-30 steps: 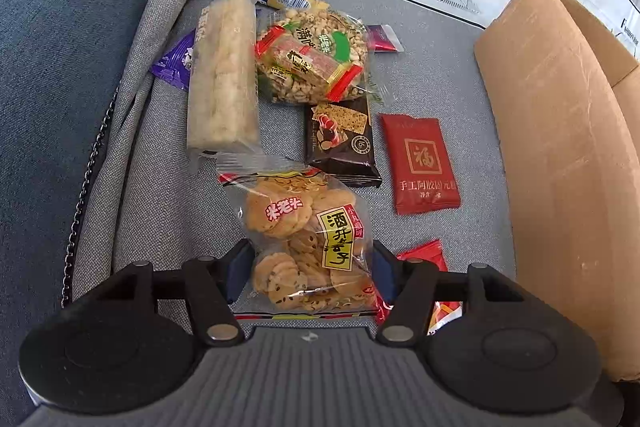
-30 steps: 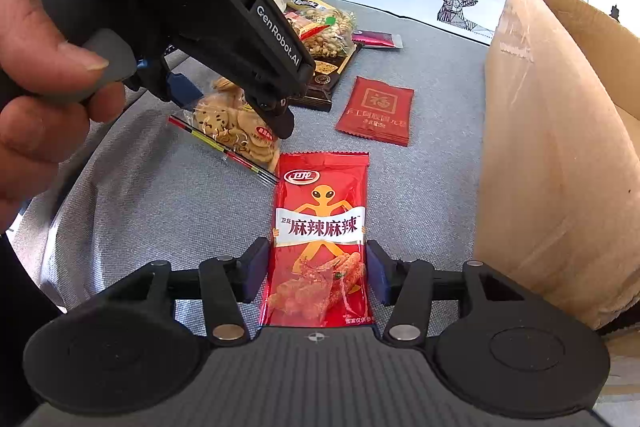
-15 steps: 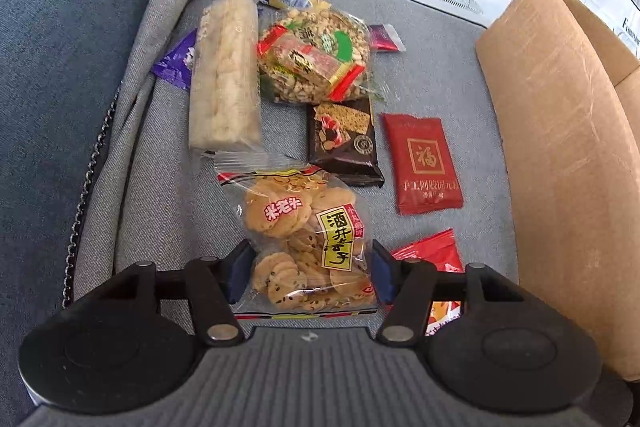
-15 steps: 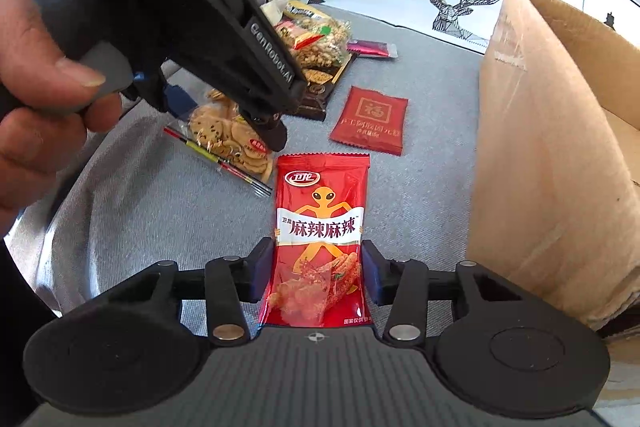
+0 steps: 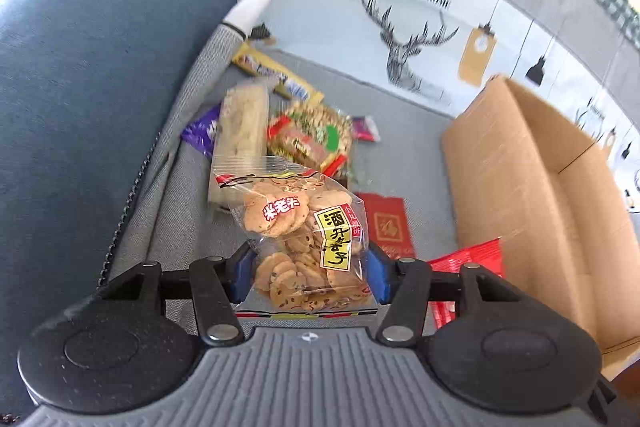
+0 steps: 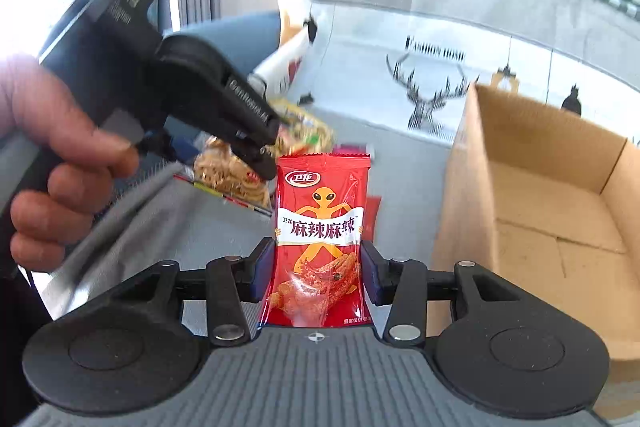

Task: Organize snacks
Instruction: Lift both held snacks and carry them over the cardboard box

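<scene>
Left gripper (image 5: 307,269) fingers clamp a clear crinkled cracker bag (image 5: 301,235) above the grey woven sofa seat (image 5: 408,155). Right gripper (image 6: 315,269) fingers grasp a glossy red flat packet (image 6: 320,239) beside the corrugated cardboard box (image 6: 548,211).

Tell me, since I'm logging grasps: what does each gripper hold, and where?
Left gripper: clear cracker bag, by its lower sides. Right gripper: red spicy snack packet, by its lower side edges.

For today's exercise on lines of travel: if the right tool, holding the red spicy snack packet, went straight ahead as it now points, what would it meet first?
Probably the grey sofa cushion and the snack pile near the backrest. The right tool points past the cardboard box, which stands to its right. Depth is unclear, so the left tool may come first.
</scene>
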`<state>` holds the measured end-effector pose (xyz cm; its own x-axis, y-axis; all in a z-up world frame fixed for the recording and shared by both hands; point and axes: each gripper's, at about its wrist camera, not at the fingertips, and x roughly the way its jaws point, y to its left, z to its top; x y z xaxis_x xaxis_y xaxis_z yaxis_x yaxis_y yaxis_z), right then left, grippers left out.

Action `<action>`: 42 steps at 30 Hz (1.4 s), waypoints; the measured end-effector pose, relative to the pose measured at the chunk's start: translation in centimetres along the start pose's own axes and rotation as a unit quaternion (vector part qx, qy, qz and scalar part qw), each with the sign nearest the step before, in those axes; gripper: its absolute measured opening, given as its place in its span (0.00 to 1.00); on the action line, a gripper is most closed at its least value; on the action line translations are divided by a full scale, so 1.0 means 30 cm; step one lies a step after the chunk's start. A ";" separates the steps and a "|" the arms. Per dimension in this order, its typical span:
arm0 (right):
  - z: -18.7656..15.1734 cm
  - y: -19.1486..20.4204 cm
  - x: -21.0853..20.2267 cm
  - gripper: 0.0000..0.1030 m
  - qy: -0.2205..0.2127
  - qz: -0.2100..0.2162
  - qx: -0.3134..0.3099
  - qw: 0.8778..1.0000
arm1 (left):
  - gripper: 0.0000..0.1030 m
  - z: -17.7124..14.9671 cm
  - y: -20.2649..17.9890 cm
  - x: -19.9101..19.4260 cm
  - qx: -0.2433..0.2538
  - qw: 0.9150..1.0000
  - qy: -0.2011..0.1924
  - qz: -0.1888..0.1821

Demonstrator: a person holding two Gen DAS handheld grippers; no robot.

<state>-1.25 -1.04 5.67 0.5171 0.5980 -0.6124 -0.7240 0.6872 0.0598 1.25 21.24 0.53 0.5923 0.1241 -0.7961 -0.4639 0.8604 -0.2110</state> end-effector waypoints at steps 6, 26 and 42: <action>0.042 -0.036 -0.084 0.46 -0.028 -0.012 0.002 1.000 | 0.59 0.007 -0.022 -0.056 0.016 1.000 -0.019 -0.004; 0.222 -0.658 -0.270 0.46 -0.124 -0.125 0.092 0.980 | 0.59 -0.003 -0.250 -0.198 0.075 0.989 -0.121 -0.032; 0.113 -0.730 -0.304 0.46 -0.088 -0.146 0.065 0.983 | 0.59 -0.096 -0.593 -0.167 0.164 0.966 -0.161 -0.118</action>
<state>11.42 -20.15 12.61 0.7737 0.4217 -0.4727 -0.4742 0.8804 0.0092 4.64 3.90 6.63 0.8546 0.0072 -0.5193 -0.0887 0.9872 -0.1324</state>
